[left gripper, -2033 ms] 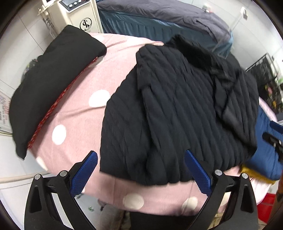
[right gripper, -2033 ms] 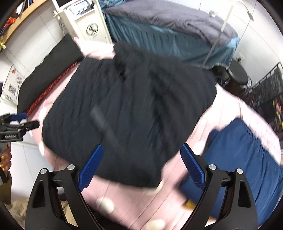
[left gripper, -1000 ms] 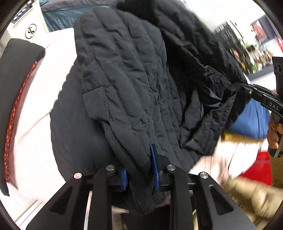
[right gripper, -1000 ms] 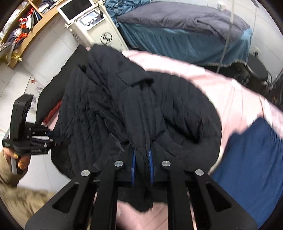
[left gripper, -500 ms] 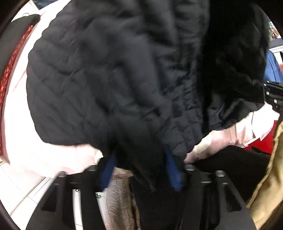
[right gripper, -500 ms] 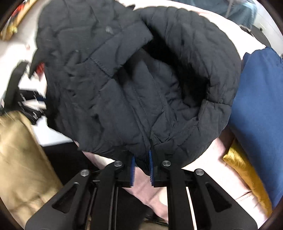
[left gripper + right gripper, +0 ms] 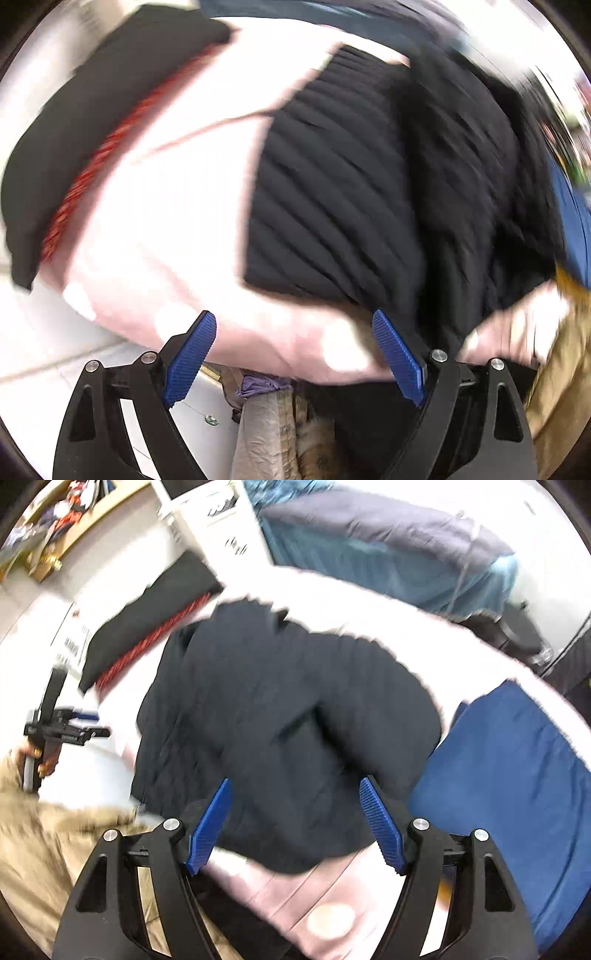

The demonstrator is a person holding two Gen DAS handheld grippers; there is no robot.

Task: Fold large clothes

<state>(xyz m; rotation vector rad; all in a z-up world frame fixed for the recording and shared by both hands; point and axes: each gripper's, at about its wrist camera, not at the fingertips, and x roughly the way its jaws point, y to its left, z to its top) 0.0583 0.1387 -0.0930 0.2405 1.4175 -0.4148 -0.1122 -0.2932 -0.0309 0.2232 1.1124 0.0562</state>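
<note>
1. Underneath everything, a pink bed cover (image 7: 155,221) with pale dots spreads across both views; motion blur softens most edges.
2. Over it lies the black quilted jacket (image 7: 280,716), folded into a rough bundle on the middle of the bed, its near edge close to the bed's front.
3. Just to the jacket's right sits a blue garment (image 7: 517,775), touching or nearly touching it.
4. At the bed's far left rests a black cushion (image 7: 92,122) with a red trim, apart from the jacket.
5. Low in its own view, the right gripper (image 7: 295,823) has its jaws spread wide, holding nothing, the jacket's near edge between and beyond them.
6. Likewise, the left gripper (image 7: 295,358) shows jaws parted and empty, in front of the bed's edge.
</note>
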